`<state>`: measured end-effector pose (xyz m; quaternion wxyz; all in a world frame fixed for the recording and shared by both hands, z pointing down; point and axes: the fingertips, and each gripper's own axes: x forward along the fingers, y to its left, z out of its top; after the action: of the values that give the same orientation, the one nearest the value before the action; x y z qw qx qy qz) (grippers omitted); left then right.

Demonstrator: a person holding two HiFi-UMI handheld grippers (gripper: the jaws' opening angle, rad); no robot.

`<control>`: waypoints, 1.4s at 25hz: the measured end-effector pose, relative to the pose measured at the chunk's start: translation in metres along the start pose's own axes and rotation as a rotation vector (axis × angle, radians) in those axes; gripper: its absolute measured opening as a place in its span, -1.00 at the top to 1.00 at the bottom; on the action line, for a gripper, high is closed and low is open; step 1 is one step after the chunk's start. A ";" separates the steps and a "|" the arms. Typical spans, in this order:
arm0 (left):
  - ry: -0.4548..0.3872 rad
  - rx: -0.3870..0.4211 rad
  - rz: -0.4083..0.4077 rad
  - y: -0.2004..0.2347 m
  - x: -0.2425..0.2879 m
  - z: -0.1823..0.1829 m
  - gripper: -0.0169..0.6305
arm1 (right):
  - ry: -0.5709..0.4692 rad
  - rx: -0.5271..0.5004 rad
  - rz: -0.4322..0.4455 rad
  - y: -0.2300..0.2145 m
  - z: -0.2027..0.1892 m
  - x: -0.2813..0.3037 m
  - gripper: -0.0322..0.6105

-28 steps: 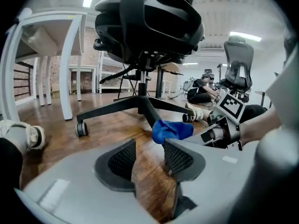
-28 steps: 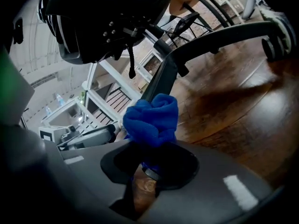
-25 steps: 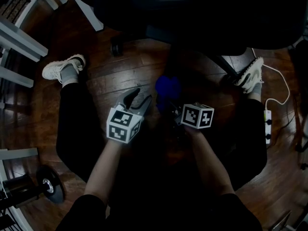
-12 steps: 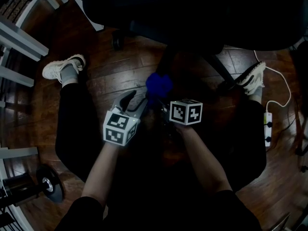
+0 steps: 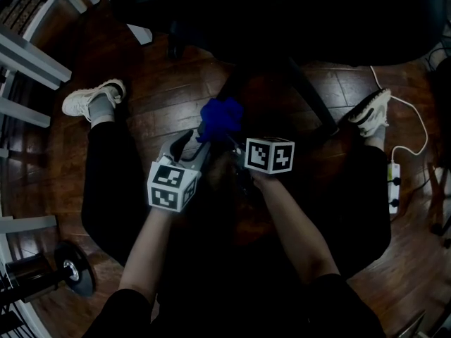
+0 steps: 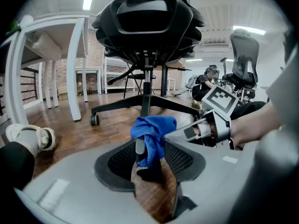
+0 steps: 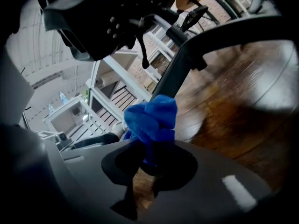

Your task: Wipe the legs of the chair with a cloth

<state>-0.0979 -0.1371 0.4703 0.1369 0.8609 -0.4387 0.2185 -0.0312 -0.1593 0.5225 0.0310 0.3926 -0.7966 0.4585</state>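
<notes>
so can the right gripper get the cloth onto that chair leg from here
Probably yes: the right gripper has its jaws shut on the cloth, and the chair leg is right ahead with nothing visible between.

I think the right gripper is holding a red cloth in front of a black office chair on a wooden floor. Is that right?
Not quite. The cloth is blue, not red. The right gripper view shows it bunched between the jaws of the right gripper. The rest holds: the black office chair stands just ahead on the wooden floor.
</notes>
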 end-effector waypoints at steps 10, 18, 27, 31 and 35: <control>-0.108 0.079 -0.077 -0.032 0.005 0.032 0.36 | -0.401 0.018 -0.282 -0.092 0.145 -0.063 0.75; -0.059 0.080 -0.085 -0.037 0.006 0.015 0.36 | -0.464 0.047 -0.322 -0.110 0.180 -0.049 0.75; -0.083 0.089 -0.098 -0.050 0.015 0.017 0.36 | -0.556 0.089 -0.448 -0.131 0.152 -0.116 0.76; -0.106 0.084 -0.122 -0.062 0.020 0.022 0.36 | -0.562 0.084 -0.501 -0.139 0.136 -0.150 0.76; -0.122 0.073 -0.160 -0.079 0.027 0.027 0.36 | -0.568 0.098 -0.562 -0.150 0.115 -0.182 0.76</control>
<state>-0.0129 -0.1220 0.4564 0.0954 0.9093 -0.3677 0.1701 0.2284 -0.1781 0.4873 -0.0852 0.7073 -0.6124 0.3427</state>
